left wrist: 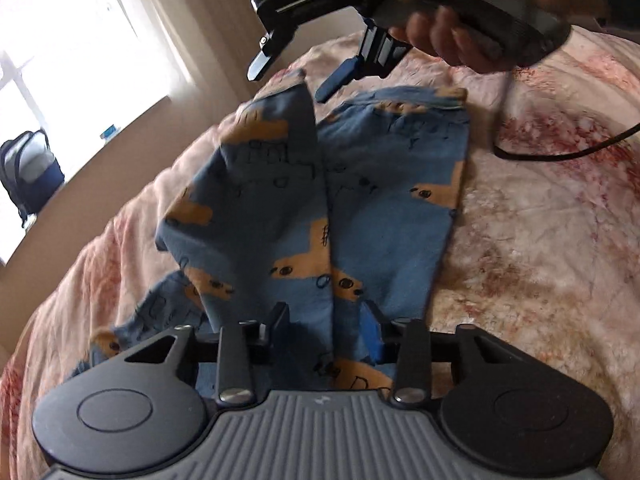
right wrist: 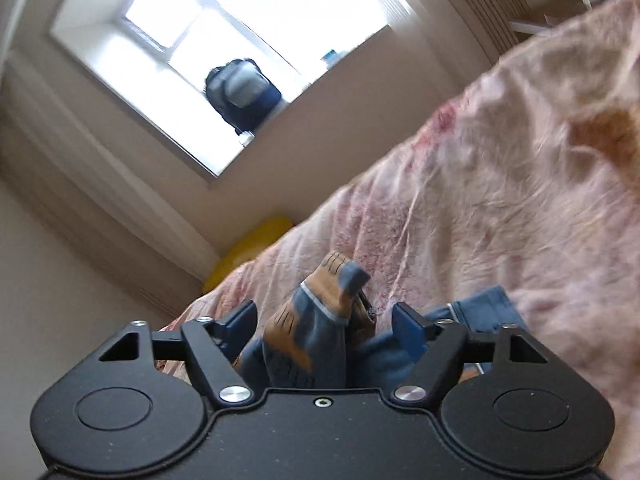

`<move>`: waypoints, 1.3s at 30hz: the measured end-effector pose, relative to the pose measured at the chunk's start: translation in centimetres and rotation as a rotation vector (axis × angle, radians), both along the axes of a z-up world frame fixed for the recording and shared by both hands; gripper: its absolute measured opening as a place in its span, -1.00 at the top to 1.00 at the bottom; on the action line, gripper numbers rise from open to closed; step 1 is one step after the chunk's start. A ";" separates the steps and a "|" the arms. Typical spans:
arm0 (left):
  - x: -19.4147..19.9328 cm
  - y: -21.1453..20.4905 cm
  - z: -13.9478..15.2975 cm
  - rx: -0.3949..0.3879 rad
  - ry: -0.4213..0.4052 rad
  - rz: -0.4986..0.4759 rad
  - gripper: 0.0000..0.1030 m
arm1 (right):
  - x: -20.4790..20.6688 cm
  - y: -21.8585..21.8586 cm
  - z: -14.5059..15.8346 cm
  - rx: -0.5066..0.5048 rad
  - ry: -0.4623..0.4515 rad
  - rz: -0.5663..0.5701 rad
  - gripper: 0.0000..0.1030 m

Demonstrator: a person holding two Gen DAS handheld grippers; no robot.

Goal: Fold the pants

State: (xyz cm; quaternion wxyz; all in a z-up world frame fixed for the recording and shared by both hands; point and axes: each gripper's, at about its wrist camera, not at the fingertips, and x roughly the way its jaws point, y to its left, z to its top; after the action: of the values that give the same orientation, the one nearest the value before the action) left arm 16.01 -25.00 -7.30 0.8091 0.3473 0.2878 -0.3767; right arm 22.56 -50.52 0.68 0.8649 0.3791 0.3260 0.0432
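The pants point(left wrist: 320, 200), blue with tan animal shapes, lie lengthwise on the pink mottled bedspread point(left wrist: 540, 220), one leg laid flat and the other standing up in a ridge beside it, so the fold of leg onto leg looks to be the step in hand and only half settled. The left gripper point(left wrist: 328, 320) sits at the near end with cloth running between its fingers; the jaws stand partly apart, and whether the pads actually pinch the fabric I cannot tell. The right gripper point(left wrist: 296, 76), held by a hand point(left wrist: 460, 28), hangs over the far end with its jaws clearly open; in its own view a bunched cuff rises between the fingers without either pad pressing on it, so it has hold of nothing. The next move probably calls for the raised leg to be laid flat over its partner and edges matched, then both ends gripped for the crosswise fold. A backpack point(right wrist: 240, 92) sits on the windowsill
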 end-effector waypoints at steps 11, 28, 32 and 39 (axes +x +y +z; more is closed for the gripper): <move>0.8 2.8 4.3 -0.175 0.071 0.052 1.00 | 1.7 0.3 6.0 -0.032 -0.068 0.032 0.88; -3.4 1.1 0.7 -0.047 0.033 -0.109 1.00 | -12.5 -0.3 -0.5 -0.354 0.016 -0.058 0.88; -2.9 1.1 1.2 -0.060 0.057 -0.088 1.00 | -12.0 0.2 0.1 -0.409 0.018 -0.034 0.88; -2.9 0.9 0.5 -0.052 0.049 -0.074 1.00 | -11.8 1.6 -0.6 -0.566 0.015 -0.005 0.88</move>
State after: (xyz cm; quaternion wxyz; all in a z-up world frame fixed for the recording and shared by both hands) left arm 13.13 -24.15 -6.75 0.7961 0.3271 0.2846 -0.4221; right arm 10.73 -48.95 0.11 0.9341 0.1235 0.3306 -0.0546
